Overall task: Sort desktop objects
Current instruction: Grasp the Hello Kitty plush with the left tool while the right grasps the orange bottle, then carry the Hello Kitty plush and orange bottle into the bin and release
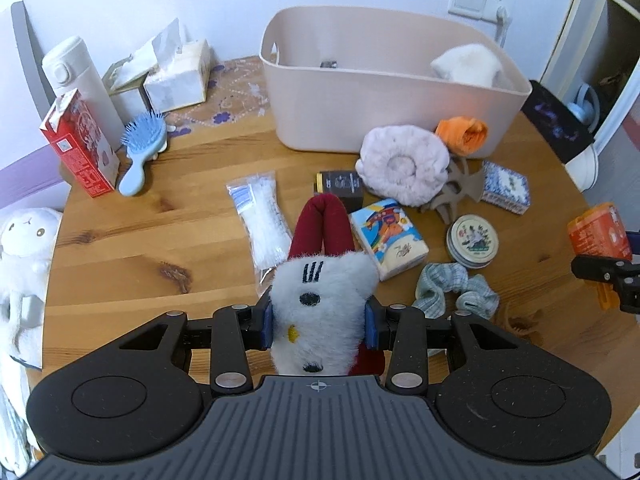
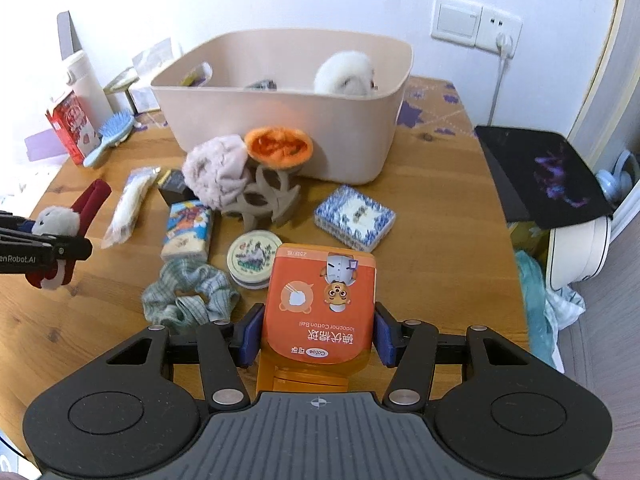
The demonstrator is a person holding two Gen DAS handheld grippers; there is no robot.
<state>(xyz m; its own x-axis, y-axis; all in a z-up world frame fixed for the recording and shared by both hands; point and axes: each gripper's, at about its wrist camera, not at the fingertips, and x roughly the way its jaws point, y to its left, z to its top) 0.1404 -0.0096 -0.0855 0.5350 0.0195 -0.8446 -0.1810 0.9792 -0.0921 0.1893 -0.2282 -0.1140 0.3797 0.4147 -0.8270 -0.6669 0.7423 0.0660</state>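
Both grippers loaded above the wooden table [image 1: 120,240]!

The left gripper [image 1: 320,326] pinches a white plush toy [image 1: 320,300] with red ears between its blue pads, near the table's front edge. The right gripper [image 2: 316,336] clamps an orange cotton-ball box [image 2: 322,300], held over the round tin [image 2: 254,258] and grey scrunchie [image 2: 188,292]. The beige bin [image 2: 280,120] sits behind, by the wall.
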